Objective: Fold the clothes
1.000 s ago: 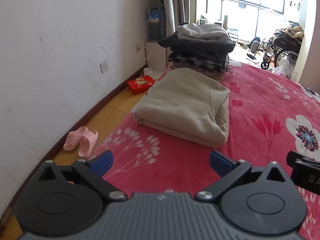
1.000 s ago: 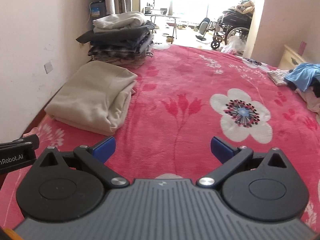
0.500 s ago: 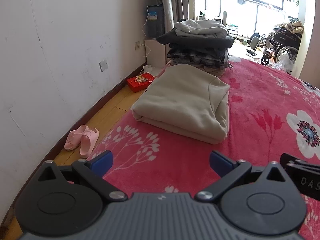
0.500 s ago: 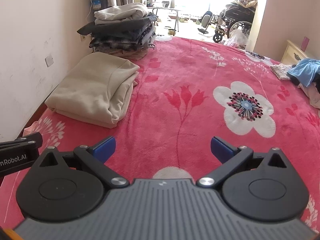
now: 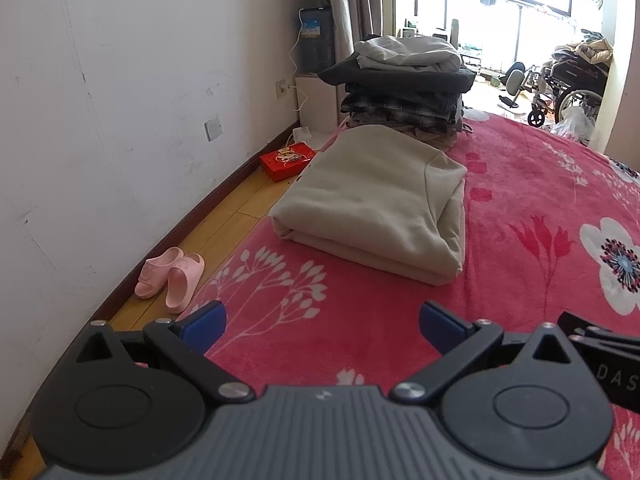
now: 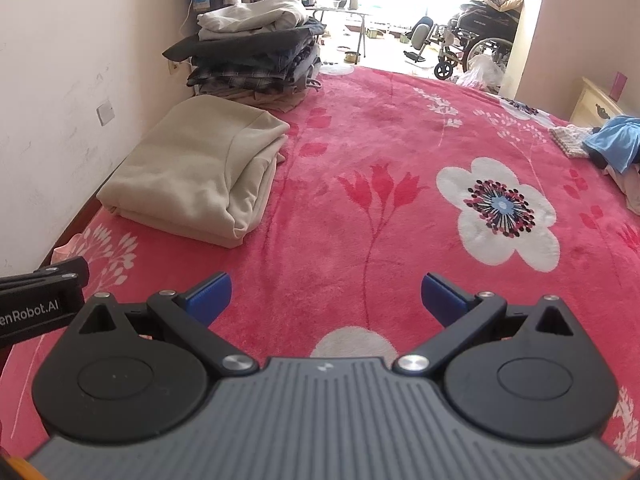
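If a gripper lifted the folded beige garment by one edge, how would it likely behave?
The folded beige garment looks thick and soft, so it would probably sag and start to unfold. Its loose layered edges suggest one pinch might catch only the top layers. On the plush red blanket it would likely drag and bunch, not slide.

Folded beige sweatshirt point(image 5: 372, 200) flat on the red floral bed point(image 6: 400, 152), just before a stacked pile of folded clothes point(image 6: 256, 56).

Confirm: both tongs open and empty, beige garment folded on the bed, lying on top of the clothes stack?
Wrong on one point: in the right wrist view the beige garment lies on the bed in front of the clothes stack, not on top. The rest holds.
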Available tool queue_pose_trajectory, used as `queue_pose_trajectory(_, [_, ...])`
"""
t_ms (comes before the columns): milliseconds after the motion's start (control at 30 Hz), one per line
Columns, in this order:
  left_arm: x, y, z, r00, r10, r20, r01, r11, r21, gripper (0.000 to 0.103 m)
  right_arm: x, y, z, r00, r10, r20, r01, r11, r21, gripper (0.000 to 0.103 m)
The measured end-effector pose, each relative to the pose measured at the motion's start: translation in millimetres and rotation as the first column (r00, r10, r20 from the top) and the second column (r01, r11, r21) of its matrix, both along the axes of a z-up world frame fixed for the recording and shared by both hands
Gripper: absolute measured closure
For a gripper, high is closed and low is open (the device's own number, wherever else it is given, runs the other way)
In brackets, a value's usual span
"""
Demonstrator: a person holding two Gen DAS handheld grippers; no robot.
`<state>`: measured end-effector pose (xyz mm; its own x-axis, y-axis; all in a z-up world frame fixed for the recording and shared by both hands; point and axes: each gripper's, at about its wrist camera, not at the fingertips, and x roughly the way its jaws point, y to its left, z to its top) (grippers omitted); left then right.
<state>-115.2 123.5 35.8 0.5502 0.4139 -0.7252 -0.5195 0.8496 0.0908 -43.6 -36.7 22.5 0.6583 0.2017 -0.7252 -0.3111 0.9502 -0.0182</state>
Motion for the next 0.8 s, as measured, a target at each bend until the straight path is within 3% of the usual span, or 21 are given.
queue_pose_trajectory(800, [-0.7,-3.3,1.2,1.000,-0.006,-0.001,0.006,0.999,0.033,0.000,-1.7,4.5,0.1,1.000,0.017,0.003,-0.017,1.000,-0.006,0.001])
